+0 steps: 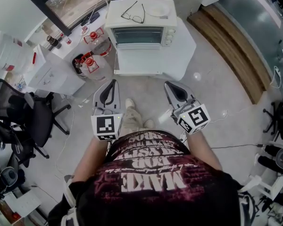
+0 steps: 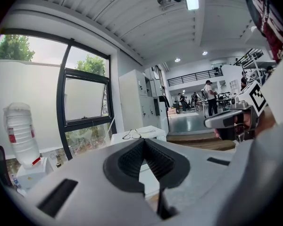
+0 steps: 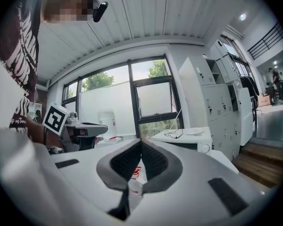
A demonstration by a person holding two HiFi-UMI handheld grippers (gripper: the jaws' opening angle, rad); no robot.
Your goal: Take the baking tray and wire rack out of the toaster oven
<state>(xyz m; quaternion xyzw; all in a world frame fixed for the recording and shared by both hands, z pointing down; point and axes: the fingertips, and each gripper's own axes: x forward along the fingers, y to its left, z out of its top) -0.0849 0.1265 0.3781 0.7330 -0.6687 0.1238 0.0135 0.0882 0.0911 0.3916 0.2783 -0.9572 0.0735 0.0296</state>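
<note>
Item 1: left gripper point(image 1: 112, 86), jaws closed tip to tip with nothing between them, carried low at the person's waist and pointing ahead.

Item 2: right gripper point(image 1: 172, 89), near it, likewise closed and empty. I judge neither is needed until the reach begins.

Ahead of both, well apart: toaster oven point(image 1: 140, 29) on a white table point(image 1: 146, 62). Its glass door is closed, so the baking tray and wire rack are presumably inside, though not discernible.

On its roof: eyeglasses point(image 1: 133, 14), 1 plate point(image 1: 158, 11).

Ahead-left of the left gripper: water jugs point(image 1: 92, 62).
</note>
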